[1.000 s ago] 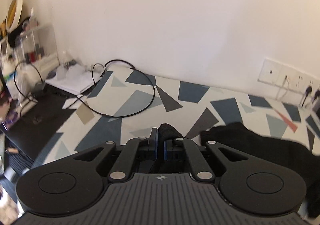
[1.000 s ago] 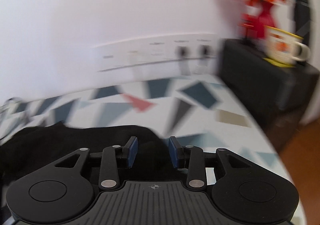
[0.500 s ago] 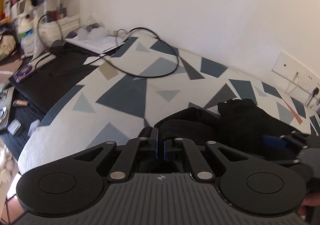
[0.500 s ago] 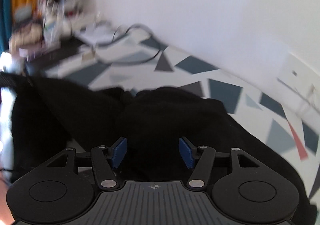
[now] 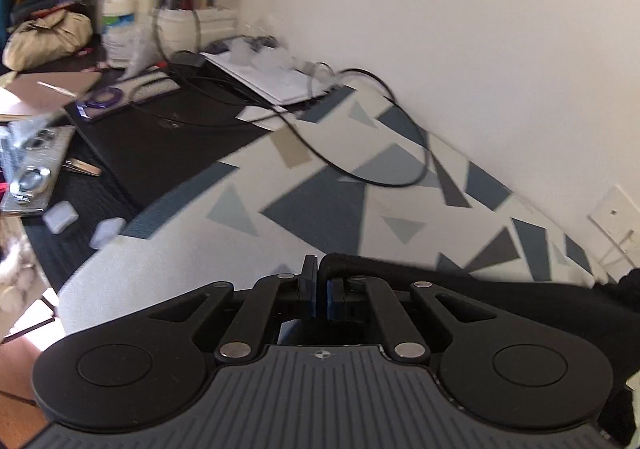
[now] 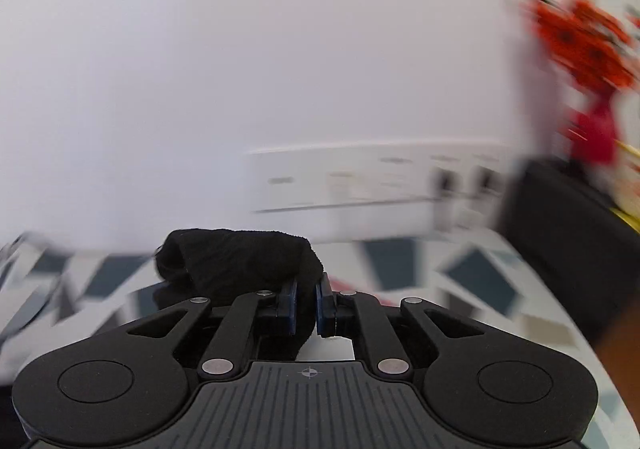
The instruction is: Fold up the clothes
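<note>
Left gripper (image 5: 319, 291) pinches an edge of the black garment (image 5: 500, 293), jaws nearly together on the fabric. The garment trails right over the patterned tablecloth (image 5: 320, 205). Right gripper (image 6: 306, 303) is closing on another bunched fold of the garment (image 6: 240, 257) (view blurred). Black cable (image 5: 376, 179) loops near the wall.

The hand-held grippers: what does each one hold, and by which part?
Both hold the black garment: the left hand-held gripper pinches a fold at its edge, and the closing right hand-held gripper a bunched end.
</note>
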A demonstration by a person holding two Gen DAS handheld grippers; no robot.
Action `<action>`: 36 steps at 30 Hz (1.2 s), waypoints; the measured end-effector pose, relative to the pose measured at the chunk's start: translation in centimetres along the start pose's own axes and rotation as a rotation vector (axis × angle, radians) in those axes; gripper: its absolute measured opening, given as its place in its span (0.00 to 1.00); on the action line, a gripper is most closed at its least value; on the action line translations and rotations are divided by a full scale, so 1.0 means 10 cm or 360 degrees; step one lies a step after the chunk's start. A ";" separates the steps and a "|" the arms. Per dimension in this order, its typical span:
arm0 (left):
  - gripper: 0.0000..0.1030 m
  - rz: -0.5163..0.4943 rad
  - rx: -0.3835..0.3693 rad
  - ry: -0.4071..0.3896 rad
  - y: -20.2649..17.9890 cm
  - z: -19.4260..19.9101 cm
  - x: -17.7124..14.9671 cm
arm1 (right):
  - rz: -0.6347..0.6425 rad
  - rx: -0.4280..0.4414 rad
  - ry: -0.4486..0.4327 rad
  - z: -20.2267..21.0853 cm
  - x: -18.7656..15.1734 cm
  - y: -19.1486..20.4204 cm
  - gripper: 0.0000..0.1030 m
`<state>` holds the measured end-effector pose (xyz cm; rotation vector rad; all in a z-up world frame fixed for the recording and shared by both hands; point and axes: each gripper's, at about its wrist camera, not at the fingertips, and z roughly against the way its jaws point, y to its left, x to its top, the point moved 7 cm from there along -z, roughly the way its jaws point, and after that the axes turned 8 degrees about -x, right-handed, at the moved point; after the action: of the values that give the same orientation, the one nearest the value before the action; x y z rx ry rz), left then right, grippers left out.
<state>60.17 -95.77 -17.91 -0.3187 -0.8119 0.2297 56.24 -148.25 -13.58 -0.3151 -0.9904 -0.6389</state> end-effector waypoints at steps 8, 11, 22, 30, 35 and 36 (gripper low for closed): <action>0.05 -0.0169 0.0007 0.0072 -0.36 -0.23 -0.10 | -0.0203 -0.0156 0.0307 -0.05 -0.57 -1.01 0.21; 0.05 -0.0176 0.0021 0.0067 -0.38 -0.25 -0.07 | -0.0244 -0.0092 0.0311 0.05 -0.67 -1.06 0.24; 0.05 -0.0155 0.0045 -0.0051 -0.37 -0.22 0.26 | 0.0254 0.0187 0.0531 0.34 -1.26 -0.65 0.80; 0.04 -0.0233 -0.0010 -0.0210 -0.65 -0.25 0.72 | 0.0244 -0.0038 0.0478 0.28 -1.25 -0.69 0.21; 0.04 -0.0251 -0.0073 -0.0254 -0.81 -0.27 0.87 | -0.0089 -0.0373 0.0143 0.54 -0.49 -1.24 0.16; 0.04 -0.0262 -0.0083 -0.0253 -0.84 -0.28 0.86 | -0.0143 -0.0426 0.0064 0.63 -0.34 -1.33 0.16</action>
<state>68.67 -101.37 -10.89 -0.2832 -0.9974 0.0801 42.28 -154.10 -13.70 -0.4934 -0.8848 -0.8587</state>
